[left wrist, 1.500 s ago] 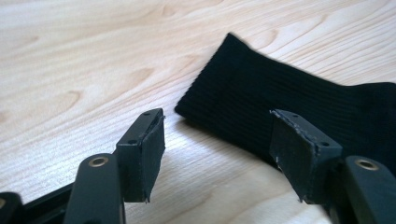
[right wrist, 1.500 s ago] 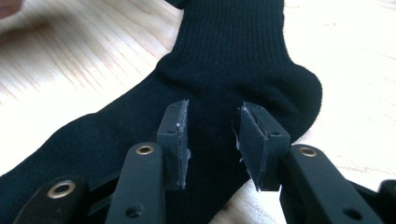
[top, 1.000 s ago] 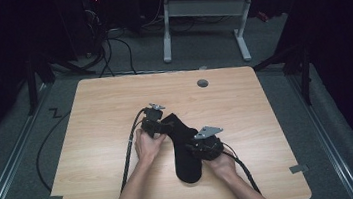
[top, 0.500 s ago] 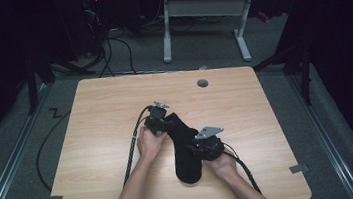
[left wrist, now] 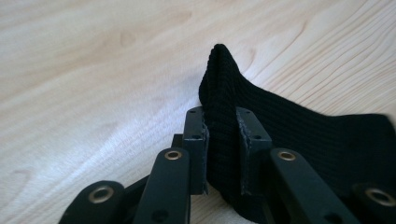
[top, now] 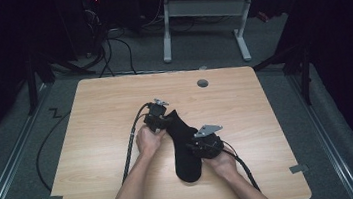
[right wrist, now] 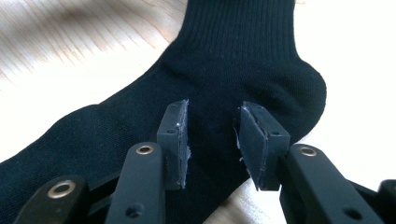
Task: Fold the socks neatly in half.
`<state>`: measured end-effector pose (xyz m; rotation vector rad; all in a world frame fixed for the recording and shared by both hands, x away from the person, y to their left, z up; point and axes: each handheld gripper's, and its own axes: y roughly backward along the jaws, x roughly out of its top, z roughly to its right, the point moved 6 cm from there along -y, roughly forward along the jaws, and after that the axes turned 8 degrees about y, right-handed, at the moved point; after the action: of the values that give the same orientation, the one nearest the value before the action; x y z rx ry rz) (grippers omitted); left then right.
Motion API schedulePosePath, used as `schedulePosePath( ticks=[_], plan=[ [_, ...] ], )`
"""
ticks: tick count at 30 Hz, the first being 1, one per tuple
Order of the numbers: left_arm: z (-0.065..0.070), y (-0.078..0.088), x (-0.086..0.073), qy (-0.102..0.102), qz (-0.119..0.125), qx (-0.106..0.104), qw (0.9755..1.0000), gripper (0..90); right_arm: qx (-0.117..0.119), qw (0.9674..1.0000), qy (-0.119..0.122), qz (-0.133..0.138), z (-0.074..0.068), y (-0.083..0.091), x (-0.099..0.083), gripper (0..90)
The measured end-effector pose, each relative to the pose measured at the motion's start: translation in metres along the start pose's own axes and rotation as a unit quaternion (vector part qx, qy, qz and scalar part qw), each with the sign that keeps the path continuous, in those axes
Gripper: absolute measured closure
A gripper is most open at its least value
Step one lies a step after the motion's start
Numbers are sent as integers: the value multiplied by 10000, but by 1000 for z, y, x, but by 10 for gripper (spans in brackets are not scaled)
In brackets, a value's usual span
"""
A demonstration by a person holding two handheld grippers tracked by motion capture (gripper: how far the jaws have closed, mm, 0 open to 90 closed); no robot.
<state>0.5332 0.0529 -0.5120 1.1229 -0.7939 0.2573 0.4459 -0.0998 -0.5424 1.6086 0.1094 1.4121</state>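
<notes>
A: Where's the black sock (top: 186,146)?

B: Mid-table (top: 101,118). My left gripper (left wrist: 223,154) has just been closing and pinches its cuff at the sock's eleven o'clock end.

A: And the right gripper (right wrist: 212,140)?

B: Pressed onto the heel, jaws apart, gripping nothing.
</notes>
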Motion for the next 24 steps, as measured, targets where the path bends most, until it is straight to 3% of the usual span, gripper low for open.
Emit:
schedulePosePath(
  ticks=[8,15,18,24],
  plan=[
    [10,36,13,-155,579,-380,9975,773,-8,10000,-6,-32,10,-7,6,627],
    [19,52,11,-346,742,-669,9944,777,-58,9998,-121,124,21,-13,8,628],
    [24,56,10,-420,807,-795,9927,777,-49,9998,-213,31,26,-16,12,627],
    [27,59,12,-458,941,-850,9909,776,-124,9995,-296,-24,30,-16,21,633]
  ],
)
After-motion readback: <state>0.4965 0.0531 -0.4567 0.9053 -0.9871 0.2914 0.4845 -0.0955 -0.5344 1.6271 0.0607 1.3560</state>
